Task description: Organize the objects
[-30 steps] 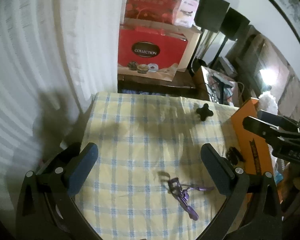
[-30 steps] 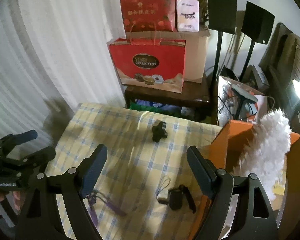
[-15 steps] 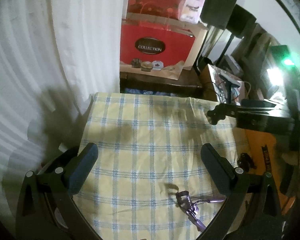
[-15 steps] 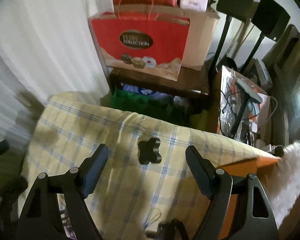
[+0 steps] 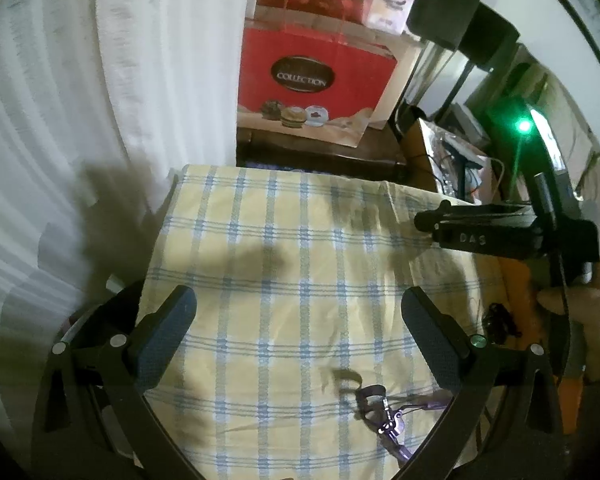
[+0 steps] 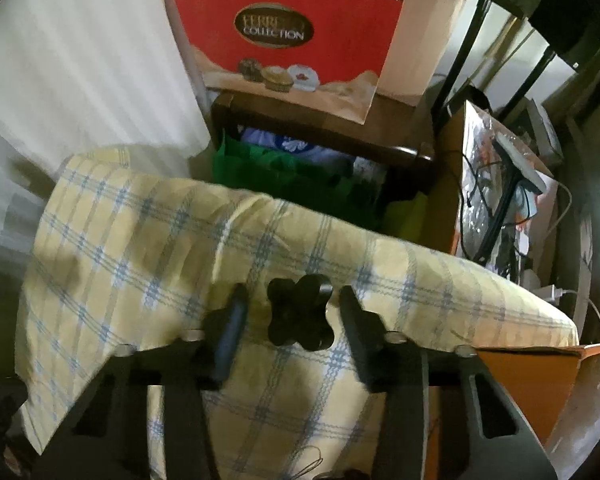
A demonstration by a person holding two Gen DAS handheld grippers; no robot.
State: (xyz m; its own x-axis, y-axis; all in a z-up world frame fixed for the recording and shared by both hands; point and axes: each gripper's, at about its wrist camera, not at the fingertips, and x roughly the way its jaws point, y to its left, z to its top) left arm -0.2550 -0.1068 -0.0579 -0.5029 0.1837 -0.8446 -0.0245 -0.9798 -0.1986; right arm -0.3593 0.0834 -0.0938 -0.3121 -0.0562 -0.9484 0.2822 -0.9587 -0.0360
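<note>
Right claw flanking 1 black knob, 1 purple eyelash curler

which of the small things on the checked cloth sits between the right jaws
The black cross-shaped knob, near the cloth's far edge. The purple eyelash curler lies by the left gripper instead.

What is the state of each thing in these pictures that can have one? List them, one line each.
Left hand-held gripper: open, holding nothing, above the cloth.
Right hand-held gripper: jaws narrowed round the black cross-shaped knob; contact cannot be told.
Black cross-shaped knob: lying flat on the cloth, between the jaws.
Purple eyelash curler: lying on the cloth, untouched.
Checked cloth: spread out, creased near the far edge.
Red gift bag: upright.
</note>
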